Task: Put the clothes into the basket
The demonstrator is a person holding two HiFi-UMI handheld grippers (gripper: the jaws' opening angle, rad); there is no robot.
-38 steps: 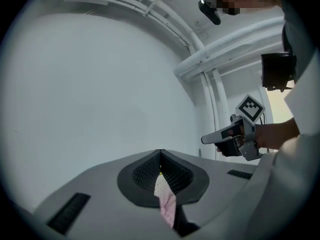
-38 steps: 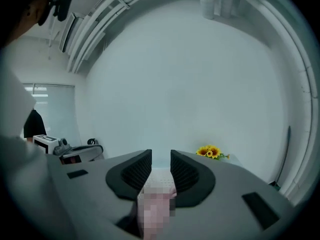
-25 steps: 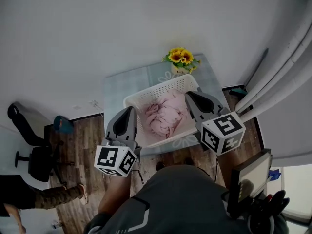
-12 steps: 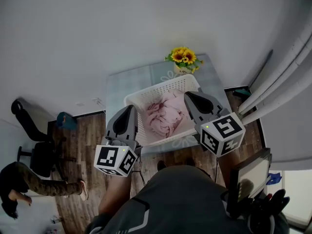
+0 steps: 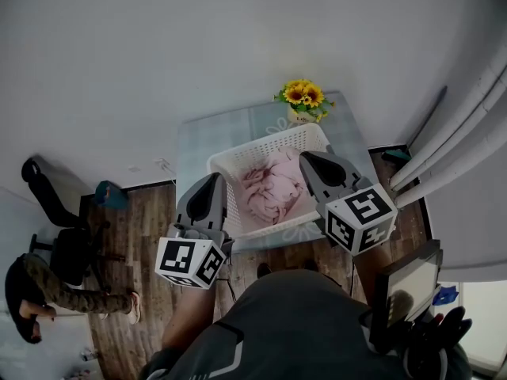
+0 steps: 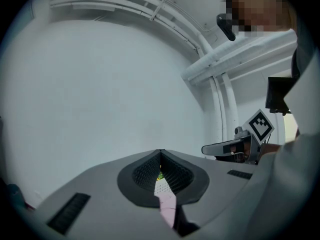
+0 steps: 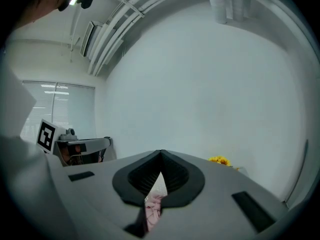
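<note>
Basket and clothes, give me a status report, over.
Left gripper and right gripper shut, empty, held over near edge of basket. Pink clothes inside basket. Sunflowers behind it, nothing blocking.

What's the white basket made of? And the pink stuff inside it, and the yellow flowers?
The basket looks like hard white plastic: its walls are a grid of little holes and its rim is smooth and matte. The pink clothes look like soft cloth, because they lie crumpled in folds. The yellow flowers could be real or fake; they are too small to tell.
</note>
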